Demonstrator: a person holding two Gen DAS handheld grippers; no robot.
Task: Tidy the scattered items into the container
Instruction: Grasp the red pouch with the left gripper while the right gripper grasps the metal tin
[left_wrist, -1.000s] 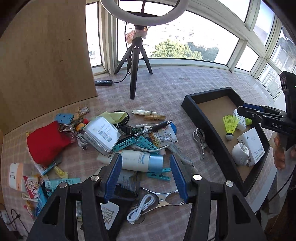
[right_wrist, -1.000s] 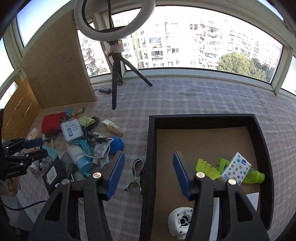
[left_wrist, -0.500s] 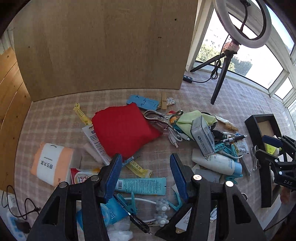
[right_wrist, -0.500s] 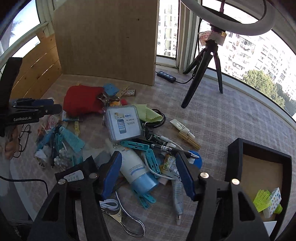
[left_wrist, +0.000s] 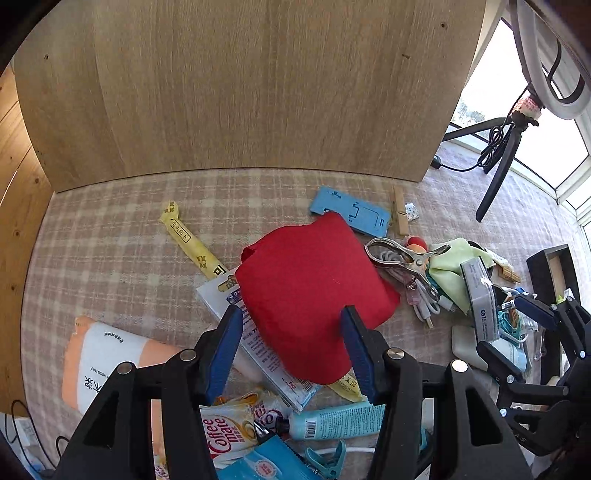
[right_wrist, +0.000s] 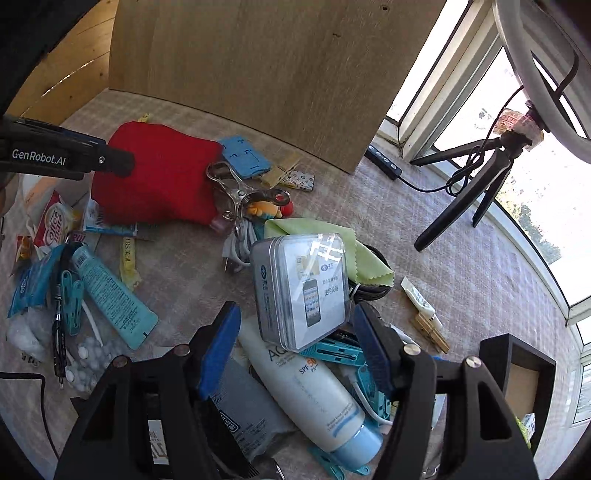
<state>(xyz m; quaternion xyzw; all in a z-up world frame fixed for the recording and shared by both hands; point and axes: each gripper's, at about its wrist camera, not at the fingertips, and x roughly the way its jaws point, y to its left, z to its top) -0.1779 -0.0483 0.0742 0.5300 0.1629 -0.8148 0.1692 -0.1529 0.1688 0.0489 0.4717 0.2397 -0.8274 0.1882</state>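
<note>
Scattered items crowd the checked cloth (left_wrist: 110, 236) in front of you, with the black open container (right_wrist: 517, 373) off at the right edge, well apart from most of the pile. Your left gripper (left_wrist: 291, 350) hangs with its jaws released on either side of the soft red fabric pouch (left_wrist: 310, 291), which lies over a white printed packet (left_wrist: 258, 347) and a yellow sachet (left_wrist: 192, 243). Your right gripper (right_wrist: 295, 347) is spread wide too, framing the clear plastic phone-picture box (right_wrist: 306, 291). That box rests on a white sunscreen tube with a blue cap (right_wrist: 314, 391) and teal clothes pegs (right_wrist: 332, 350), with a lime-green cloth (right_wrist: 325, 236) just behind it. A steel spring clamp (right_wrist: 236, 188) touches the pouch's edge. A tall wooden board (left_wrist: 240, 85) stands behind the pile, and a black tripod (right_wrist: 472, 184) stands by sunlit windows.
</note>
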